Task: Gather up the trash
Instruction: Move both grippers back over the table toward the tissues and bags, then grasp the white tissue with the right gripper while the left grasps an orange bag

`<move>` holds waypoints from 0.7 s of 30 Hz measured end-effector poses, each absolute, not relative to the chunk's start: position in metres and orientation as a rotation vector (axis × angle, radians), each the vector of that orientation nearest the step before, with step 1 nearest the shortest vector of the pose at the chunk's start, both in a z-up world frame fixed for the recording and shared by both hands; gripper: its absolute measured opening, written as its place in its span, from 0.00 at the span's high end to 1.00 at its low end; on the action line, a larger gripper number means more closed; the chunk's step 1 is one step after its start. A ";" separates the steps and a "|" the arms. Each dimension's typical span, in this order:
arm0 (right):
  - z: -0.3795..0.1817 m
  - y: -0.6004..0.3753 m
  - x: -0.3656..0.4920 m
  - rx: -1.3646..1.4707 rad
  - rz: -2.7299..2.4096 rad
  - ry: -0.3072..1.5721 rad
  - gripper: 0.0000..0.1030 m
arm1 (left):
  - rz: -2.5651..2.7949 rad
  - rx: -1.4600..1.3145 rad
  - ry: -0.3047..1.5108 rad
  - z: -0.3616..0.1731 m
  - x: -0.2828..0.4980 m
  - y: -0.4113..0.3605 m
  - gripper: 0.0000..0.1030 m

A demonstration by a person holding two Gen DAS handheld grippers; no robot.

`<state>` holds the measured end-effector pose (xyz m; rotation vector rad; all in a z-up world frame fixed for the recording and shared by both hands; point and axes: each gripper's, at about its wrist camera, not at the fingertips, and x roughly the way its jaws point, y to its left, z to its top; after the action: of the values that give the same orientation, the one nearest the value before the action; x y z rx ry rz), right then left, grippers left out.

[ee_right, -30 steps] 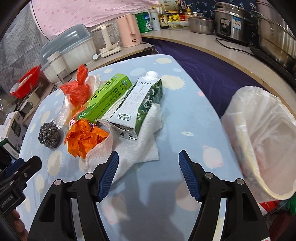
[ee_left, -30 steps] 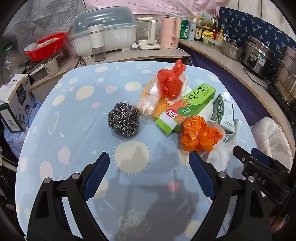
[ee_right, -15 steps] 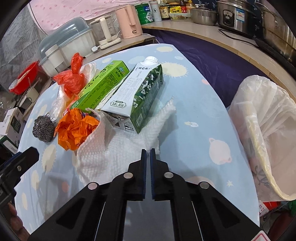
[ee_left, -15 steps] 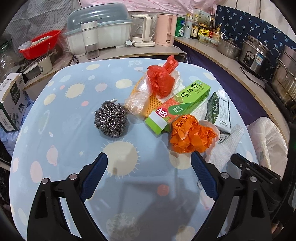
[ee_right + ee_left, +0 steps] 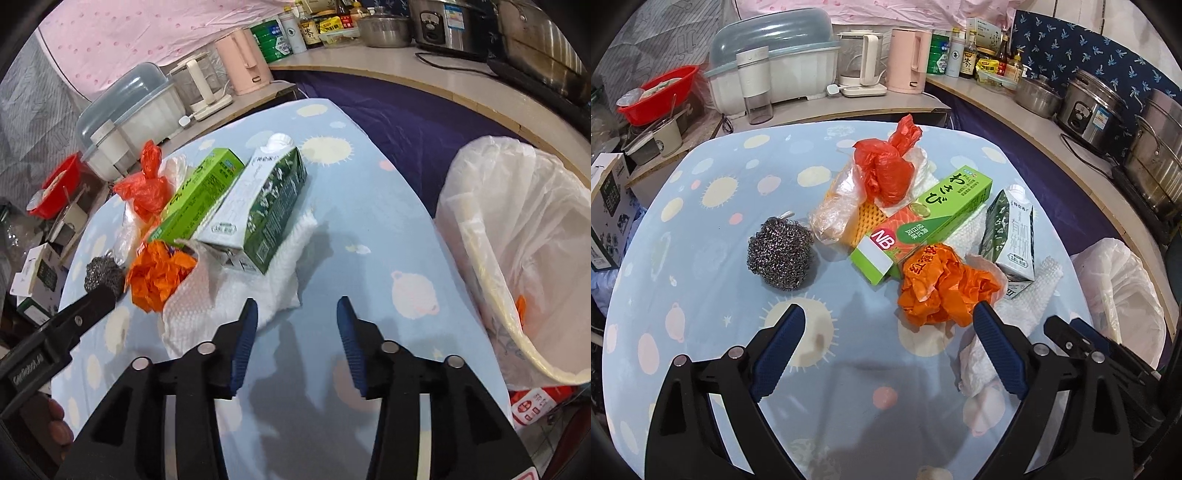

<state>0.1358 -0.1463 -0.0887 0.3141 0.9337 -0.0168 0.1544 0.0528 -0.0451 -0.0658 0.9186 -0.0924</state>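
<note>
Orange crumpled wrapper [image 5: 945, 286] partly hides behind my left gripper [image 5: 890, 345], jaws wide, empty. Right gripper [image 5: 297, 341] jaws just reopening, half-spread, empty over paper towel [image 5: 258, 291]. Bin liner [image 5: 517, 236] cut off right.

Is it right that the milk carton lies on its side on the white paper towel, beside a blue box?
Not quite: the box is green, not blue, as the right wrist view shows. The milk carton does lie on its side on the white paper towel, beside it.

a home kitchen: kettle [image 5: 909, 61], rice cooker [image 5: 1087, 107], condiment bottles [image 5: 967, 57].
</note>
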 end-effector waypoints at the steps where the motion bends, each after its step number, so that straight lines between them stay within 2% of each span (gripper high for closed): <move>1: -0.091 -0.144 0.141 0.307 -0.013 0.936 0.57 | -0.089 -0.068 0.920 -0.045 0.155 0.054 0.15; 3: -0.098 -0.140 0.149 0.303 -0.003 0.948 0.57 | -0.082 -0.073 0.925 -0.047 0.158 0.055 0.15; 5: -0.107 -0.136 0.157 0.304 0.011 0.974 0.64 | -0.077 -0.077 0.929 -0.048 0.160 0.056 0.14; 7: -0.111 -0.133 0.159 0.307 0.025 0.989 0.91 | -0.077 -0.084 0.935 -0.049 0.164 0.057 0.14; 8: -0.112 -0.132 0.158 0.300 0.027 0.989 0.94 | -0.081 -0.090 0.940 -0.050 0.166 0.057 0.14; 18: -0.086 -0.145 0.119 0.281 0.015 0.926 0.96 | -0.107 -0.092 0.961 -0.066 0.189 0.033 0.14; 21: -0.079 -0.152 0.107 0.281 0.003 0.919 0.96 | -0.112 -0.087 0.968 -0.072 0.194 0.027 0.17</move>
<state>0.1066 -0.1516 -0.0794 0.2814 0.9187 0.0034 0.1936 0.0267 -0.0720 -0.0873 0.9679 -0.1124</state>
